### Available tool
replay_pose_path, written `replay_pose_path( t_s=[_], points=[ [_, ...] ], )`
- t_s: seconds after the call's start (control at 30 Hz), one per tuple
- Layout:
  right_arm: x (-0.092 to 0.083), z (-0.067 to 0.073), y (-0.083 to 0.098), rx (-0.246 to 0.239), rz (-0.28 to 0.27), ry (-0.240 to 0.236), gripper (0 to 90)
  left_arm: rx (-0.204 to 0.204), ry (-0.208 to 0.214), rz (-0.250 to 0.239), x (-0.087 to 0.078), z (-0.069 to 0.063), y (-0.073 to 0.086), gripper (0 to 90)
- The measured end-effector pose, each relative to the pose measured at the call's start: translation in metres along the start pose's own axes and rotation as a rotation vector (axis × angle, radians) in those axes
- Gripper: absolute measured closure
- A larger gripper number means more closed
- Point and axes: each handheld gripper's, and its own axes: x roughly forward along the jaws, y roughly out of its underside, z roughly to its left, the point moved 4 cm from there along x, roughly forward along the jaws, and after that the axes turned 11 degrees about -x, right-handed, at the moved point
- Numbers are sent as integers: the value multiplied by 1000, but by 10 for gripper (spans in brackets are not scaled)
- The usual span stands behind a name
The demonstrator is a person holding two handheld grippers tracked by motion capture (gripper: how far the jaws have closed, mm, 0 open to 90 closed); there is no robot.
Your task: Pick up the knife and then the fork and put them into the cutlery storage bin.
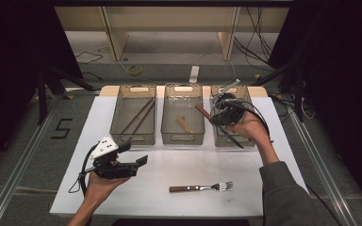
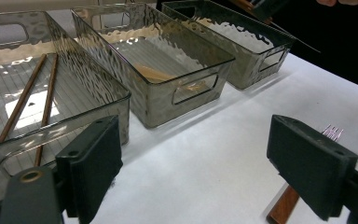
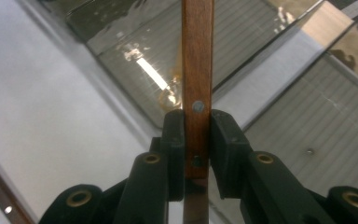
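Left gripper (image 1: 134, 162): black body, grey three-cornered plate (image 1: 104, 147) on top with dark dots, black cable (image 1: 84, 170) trailing off near-left side. Jaw pads (image 2: 95, 161) black, blocky, matte; brass-coloured bushing (image 2: 30, 176) at linkage. Right gripper (image 3: 196, 140): black, cables looped around body; two brass-ringed pivots (image 3: 151, 158) per side. Right arm: grey-green sleeve (image 1: 285, 193). Left forearm bare.

Wood-handled knife (image 3: 197, 70), rippled translucent bins (image 2: 177, 60)

Brown-handled knife (image 3: 197, 70), brown-handled silver fork (image 1: 201, 188), smoky rippled bins (image 1: 183, 114), white table (image 1: 169, 165)
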Motion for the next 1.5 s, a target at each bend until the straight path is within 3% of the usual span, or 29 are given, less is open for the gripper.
replay_pose_path(
  t_s=[0.3, 0.63, 1.07, 1.5],
  points=[
    [-1, -24, -6, 46, -9, 32, 772, 0, 7, -3, 0, -1, 0, 172],
    [4, -53, -1, 127, -5, 58, 772, 3, 10, -3, 0, -1, 0, 172],
    [13, -78, 3, 186, 10, 101, 772, 1, 12, -2, 0, -2, 0, 172],
    [26, -93, 8, 233, 38, 148, 771, 4, 14, 4, 1, -2, 1, 172]
  ],
)
